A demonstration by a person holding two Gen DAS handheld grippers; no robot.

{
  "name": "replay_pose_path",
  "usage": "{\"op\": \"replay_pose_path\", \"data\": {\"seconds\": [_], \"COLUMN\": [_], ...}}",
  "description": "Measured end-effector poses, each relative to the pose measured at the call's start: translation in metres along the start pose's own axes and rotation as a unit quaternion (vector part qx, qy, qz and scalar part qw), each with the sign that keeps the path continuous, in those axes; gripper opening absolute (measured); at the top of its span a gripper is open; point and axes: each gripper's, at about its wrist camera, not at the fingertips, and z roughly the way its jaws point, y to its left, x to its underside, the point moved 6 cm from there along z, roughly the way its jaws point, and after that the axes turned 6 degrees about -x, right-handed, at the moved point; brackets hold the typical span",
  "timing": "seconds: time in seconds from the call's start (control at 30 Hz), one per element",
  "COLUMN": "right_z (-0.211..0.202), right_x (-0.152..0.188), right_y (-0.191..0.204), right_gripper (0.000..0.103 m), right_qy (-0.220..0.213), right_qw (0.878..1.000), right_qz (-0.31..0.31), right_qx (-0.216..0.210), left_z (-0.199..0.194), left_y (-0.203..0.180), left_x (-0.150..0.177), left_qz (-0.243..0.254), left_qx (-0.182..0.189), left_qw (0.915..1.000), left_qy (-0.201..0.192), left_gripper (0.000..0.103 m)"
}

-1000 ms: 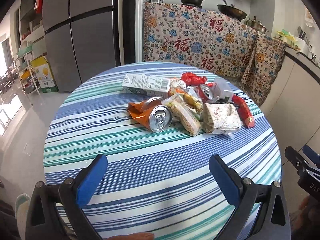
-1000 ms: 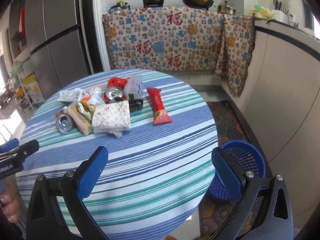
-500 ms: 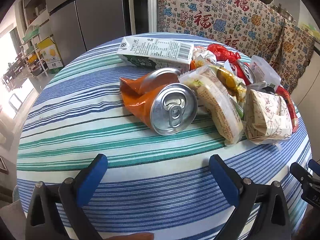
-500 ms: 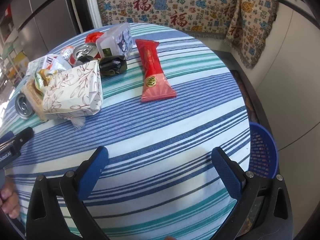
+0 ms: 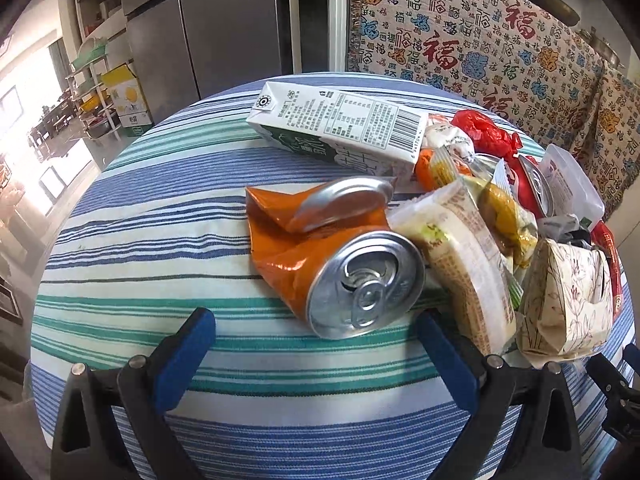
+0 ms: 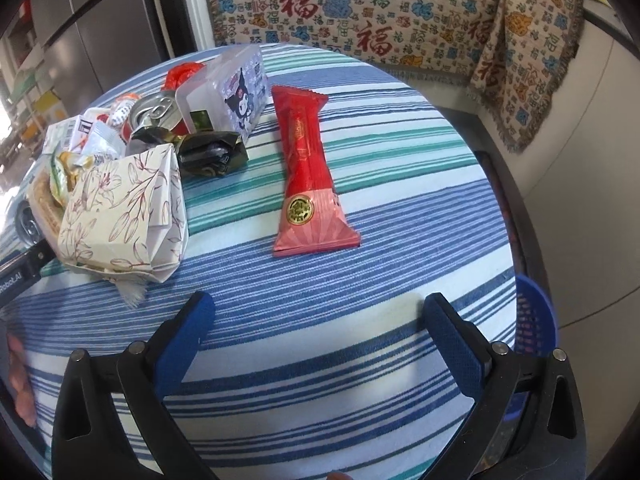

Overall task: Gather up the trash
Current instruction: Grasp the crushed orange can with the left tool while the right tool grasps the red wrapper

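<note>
Now your left gripper point(image 5: 316, 336) is spread wide just short of the crushed can point(image 5: 340, 264), framing it; your right gripper point(image 6: 320, 320), spread too, faces the red wrapper point(image 6: 310, 176) ahead.

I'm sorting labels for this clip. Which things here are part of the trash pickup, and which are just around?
Job:
crushed orange can
milk carton
red wrapper
floral paper box
blue basket

Around:
striped tablecloth
patterned cloth
fridge
</note>
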Motion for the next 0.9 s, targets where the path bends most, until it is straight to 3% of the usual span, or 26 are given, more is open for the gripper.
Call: {"op": "replay_pose_path", "data": {"seconds": [0.13,0.23,0.37,0.53,0.7,0.9], "right_z": [0.002,0.002,0.003,0.004,0.007,0.021], "right_x": [-0.002,-0.002,-0.003,-0.001,-0.004,-0.027], "right_y": [-0.003,-0.003,-0.004,-0.005,-0.003,-0.005], "right_gripper": [0.103,0.103,0.103,0.103,0.103,0.103], "right_qy": [-0.006,-0.015,-0.015,-0.014,-0.034,-0.031], "right_qw": [1.0,1.0,1.0,0.999,0.999,0.999], "right_qz": [-0.011,-0.017,-0.022,-0.026,-0.027,-0.009], "right_qx": [-0.008,-0.009,-0.012,-0.017,-0.017,-0.005], "left_z": [0.002,0.0,-0.001,-0.001,0.0,0.009], "left_y": [-0.002,0.0,0.014,0.043,0.029,0.023], "left_x": [-0.005,-0.006,0.0,0.005,0.003,-0.008], "left_qz": [0.024,0.052,0.082,0.079,0.106,0.097], "left_qx": [0.028,0.04,0.062,0.064,0.077,0.072], "left_qw": [0.9993,0.9977,0.9944,0.9946,0.9911,0.9925], "left_qy": [-0.006,-0.019,-0.022,-0.023,-0.025,-0.022], "left_gripper": [0.101,0.092,0.092,0.093,0.095,0.097]}}
